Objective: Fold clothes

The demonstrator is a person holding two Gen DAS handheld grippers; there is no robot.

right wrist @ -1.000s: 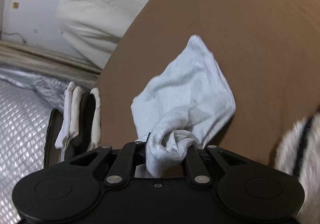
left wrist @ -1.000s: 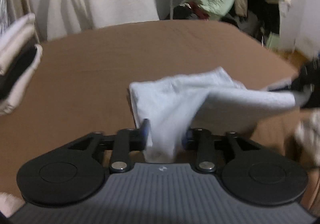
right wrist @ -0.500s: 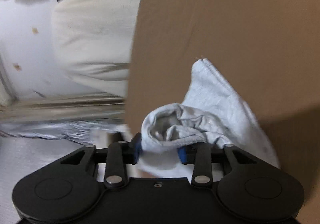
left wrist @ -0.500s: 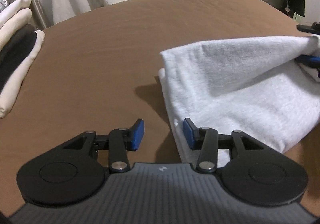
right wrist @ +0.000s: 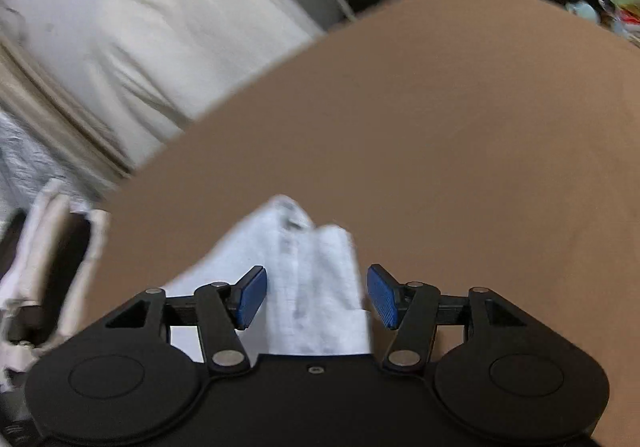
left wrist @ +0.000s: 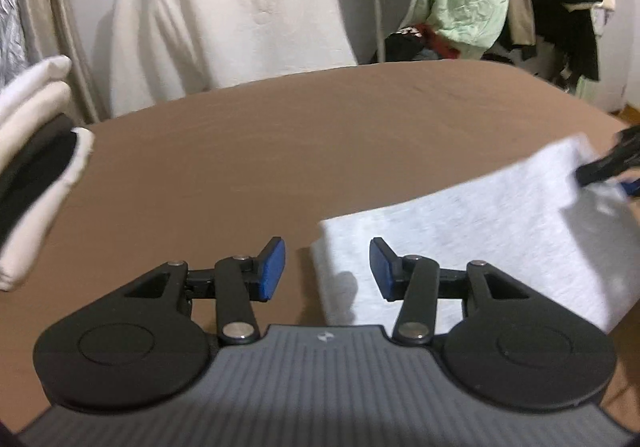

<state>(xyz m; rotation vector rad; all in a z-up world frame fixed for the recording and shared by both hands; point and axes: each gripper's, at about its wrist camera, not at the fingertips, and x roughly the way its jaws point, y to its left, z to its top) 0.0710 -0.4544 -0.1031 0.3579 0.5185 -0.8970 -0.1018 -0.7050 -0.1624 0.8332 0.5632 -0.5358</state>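
A light grey folded garment (left wrist: pixel 480 239) lies flat on the brown table (left wrist: pixel 280 151) at the right of the left wrist view. My left gripper (left wrist: pixel 327 271) is open and empty, its fingers astride the garment's near left corner, a little above it. My right gripper (right wrist: pixel 316 297) is open; the garment (right wrist: pixel 304 271) lies between and below its blue pads without being pinched. The right gripper's fingers (left wrist: pixel 612 163) also show at the garment's far right corner.
A stack of folded white and black clothes (left wrist: pixel 36 167) sits at the table's left edge, also visible in the right wrist view (right wrist: pixel 52 259). A cream cover (left wrist: pixel 216 7) and hanging clothes (left wrist: pixel 460 3) stand behind the table.
Both grippers let go of the garment: the left opened first, then the right. The garment dropped from hanging to lying folded flat on the table.
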